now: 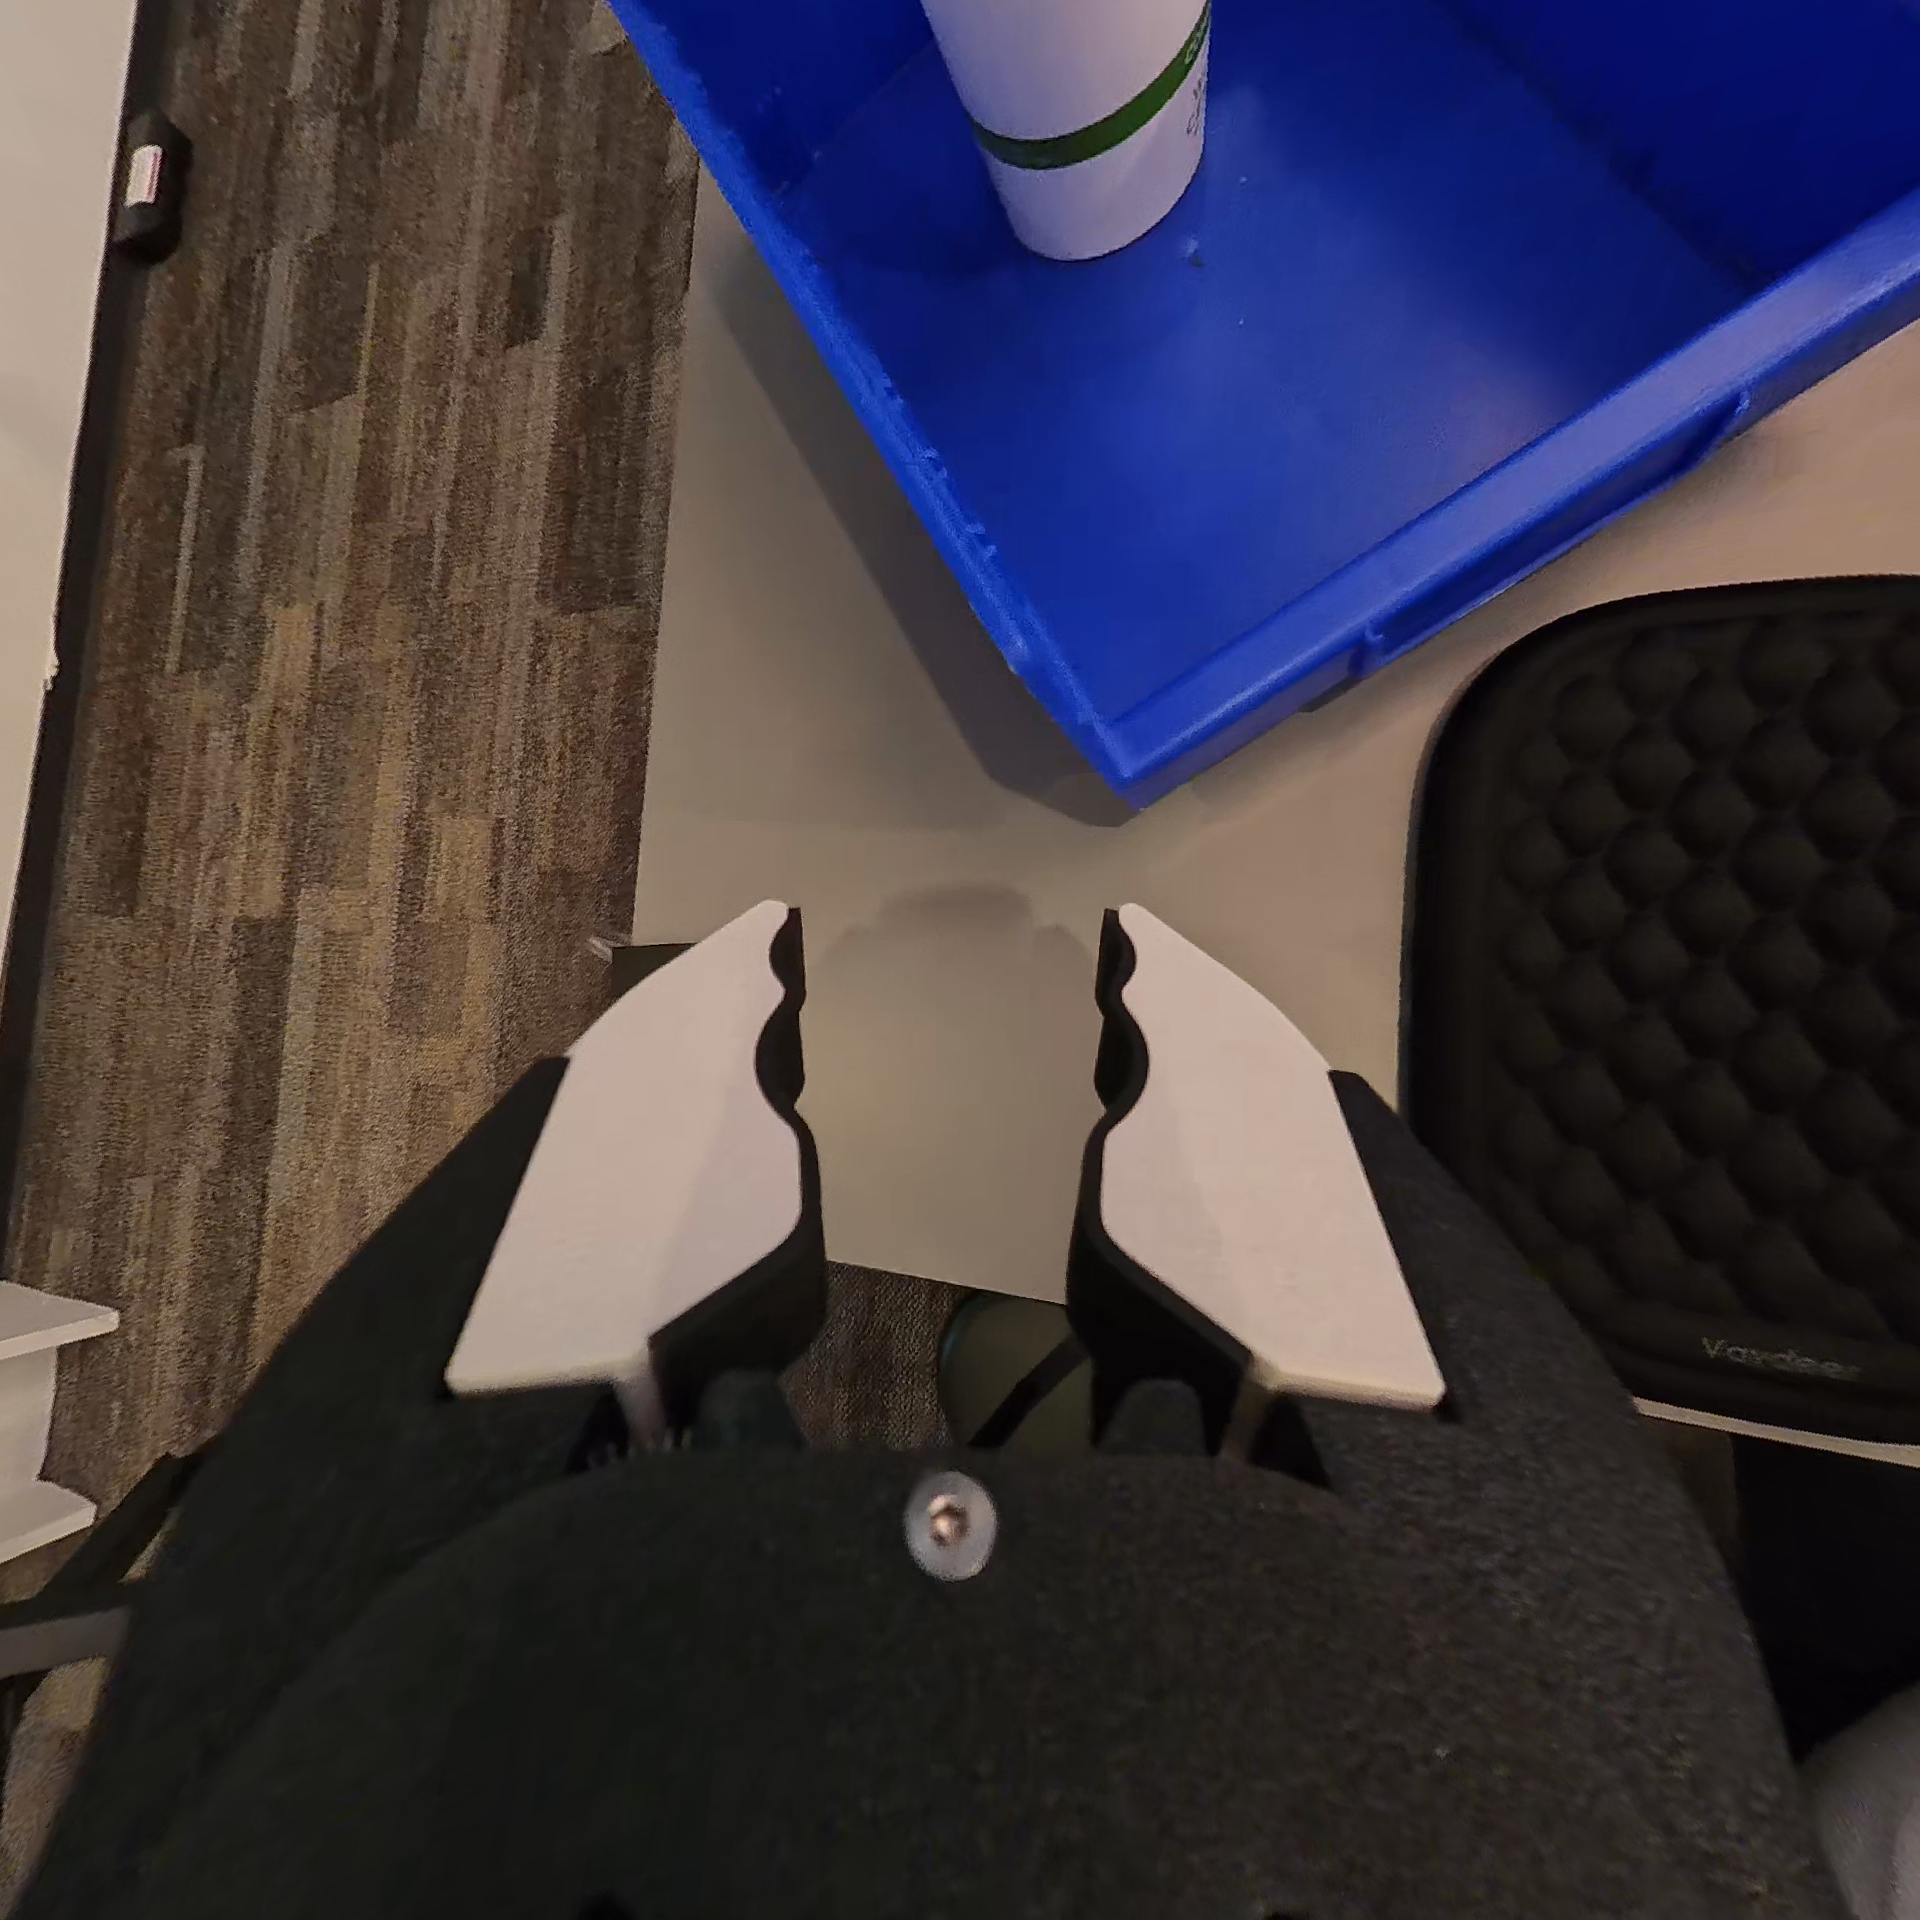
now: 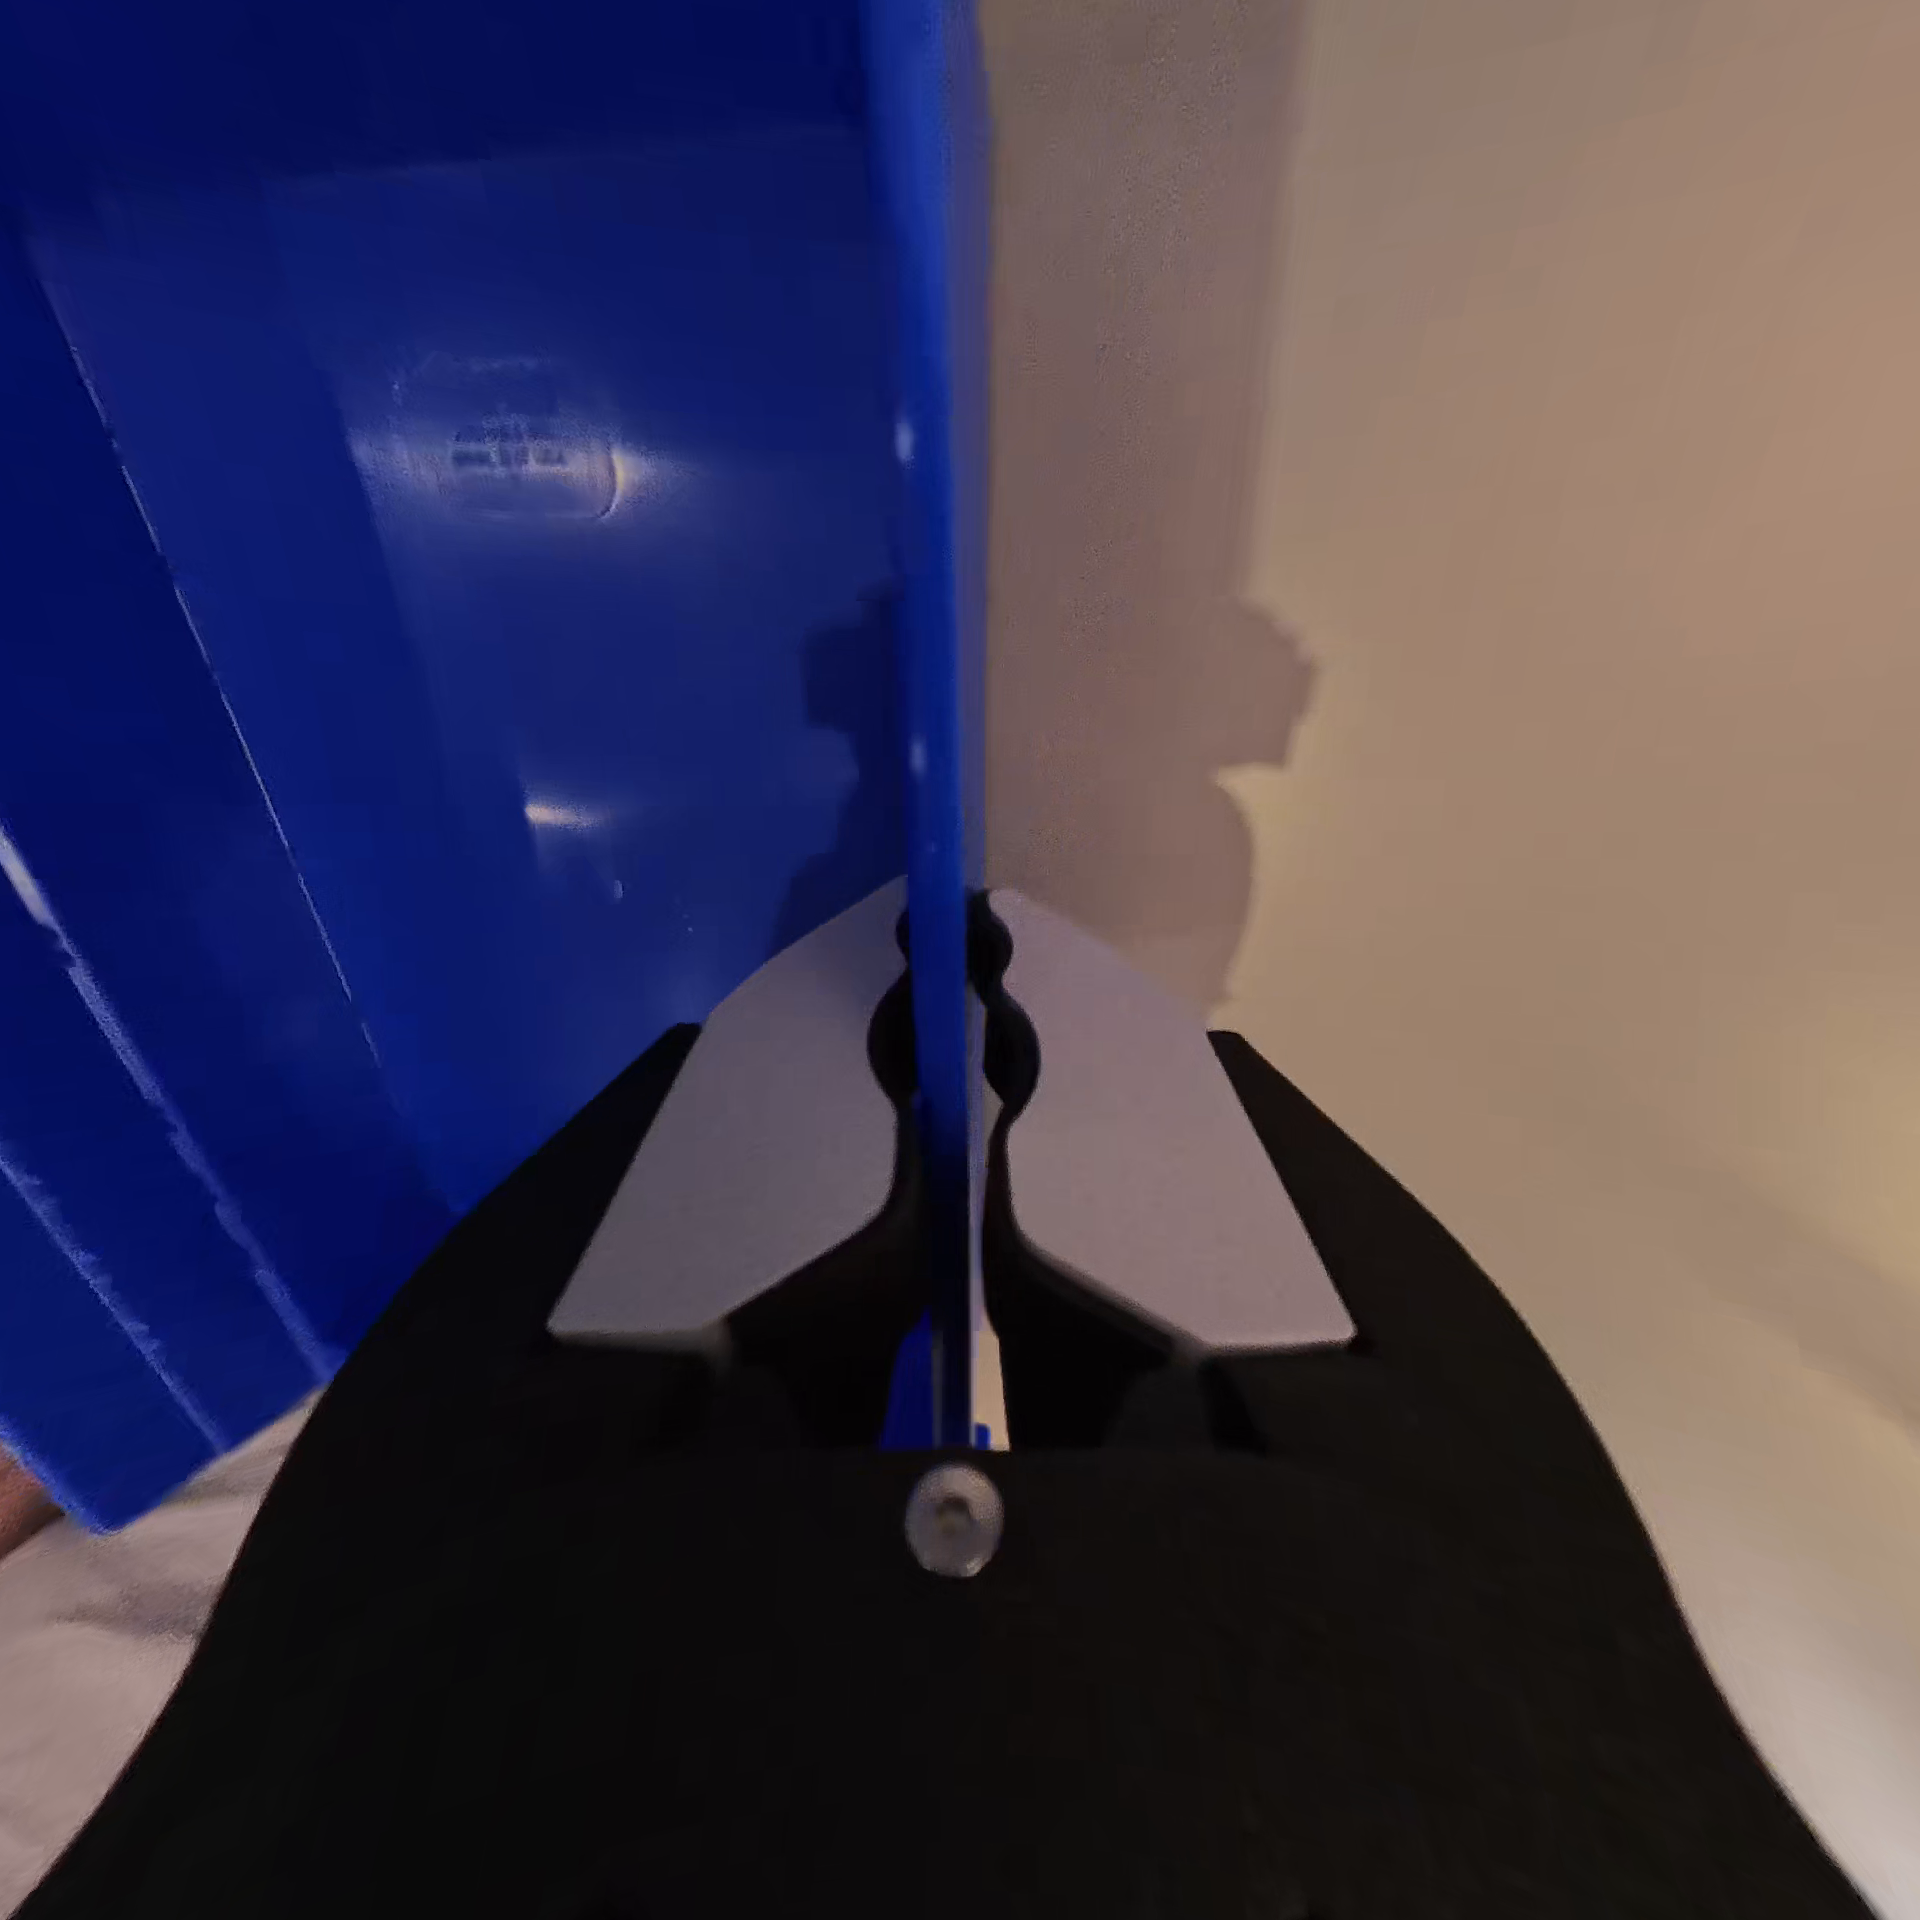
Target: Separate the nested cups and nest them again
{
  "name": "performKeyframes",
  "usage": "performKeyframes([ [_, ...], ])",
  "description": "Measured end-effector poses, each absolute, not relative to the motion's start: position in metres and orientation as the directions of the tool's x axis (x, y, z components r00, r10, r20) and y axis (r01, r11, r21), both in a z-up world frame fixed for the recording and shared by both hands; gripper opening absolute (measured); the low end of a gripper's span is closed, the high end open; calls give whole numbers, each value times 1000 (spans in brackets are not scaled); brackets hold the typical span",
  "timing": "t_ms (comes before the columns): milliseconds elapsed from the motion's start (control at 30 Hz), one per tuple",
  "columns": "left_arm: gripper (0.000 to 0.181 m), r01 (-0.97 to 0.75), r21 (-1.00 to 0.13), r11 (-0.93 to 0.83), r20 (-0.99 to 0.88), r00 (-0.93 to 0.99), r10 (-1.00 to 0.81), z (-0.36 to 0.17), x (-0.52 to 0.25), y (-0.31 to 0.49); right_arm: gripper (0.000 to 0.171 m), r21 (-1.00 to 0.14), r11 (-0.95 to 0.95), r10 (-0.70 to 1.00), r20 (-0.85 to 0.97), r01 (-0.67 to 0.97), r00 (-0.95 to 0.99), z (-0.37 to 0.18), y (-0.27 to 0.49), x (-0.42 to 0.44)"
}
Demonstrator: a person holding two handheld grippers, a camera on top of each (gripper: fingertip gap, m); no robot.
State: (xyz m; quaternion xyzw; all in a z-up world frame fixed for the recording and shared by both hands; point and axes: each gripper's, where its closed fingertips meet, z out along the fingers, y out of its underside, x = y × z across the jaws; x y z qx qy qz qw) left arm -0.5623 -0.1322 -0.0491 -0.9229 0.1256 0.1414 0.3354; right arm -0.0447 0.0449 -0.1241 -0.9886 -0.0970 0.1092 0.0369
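Note:
A white paper cup [image 1: 1091,114] with a green band stands inside a blue plastic bin [image 1: 1299,436] at the top of the left wrist view; its top is cut off by the frame. My left gripper [image 1: 951,920] is open and empty over the pale table, well short of the bin's near corner. My right gripper [image 2: 940,909] is shut on the thin side wall [image 2: 930,623] of the blue bin [image 2: 468,623], one pad inside and one outside. No cup shows in the right wrist view.
A black quilted pad [image 1: 1683,987] lies on the table right of my left gripper. The table's left edge drops to brown carpet [image 1: 364,623]. Pale table surface [image 2: 1558,727] lies right of the bin wall.

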Motion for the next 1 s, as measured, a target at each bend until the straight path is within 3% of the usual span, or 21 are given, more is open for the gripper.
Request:
performKeyframes([
  [567,53,-308,-580,-754,-366,926,-96,-33,-518,-111,6,-106,-972,-186,-191,-208,964,-129,-50,266],
  [867,56,-246,-629,-737,-364,931,-1,-11,-528,-102,7,-144,-971,-167,-168,-192,971,-129,-67,296],
  [1000,64,-152,-725,-671,-252,966,53,10,-544,-83,32,-282,-937,-141,-237,-207,961,-110,-57,289],
])
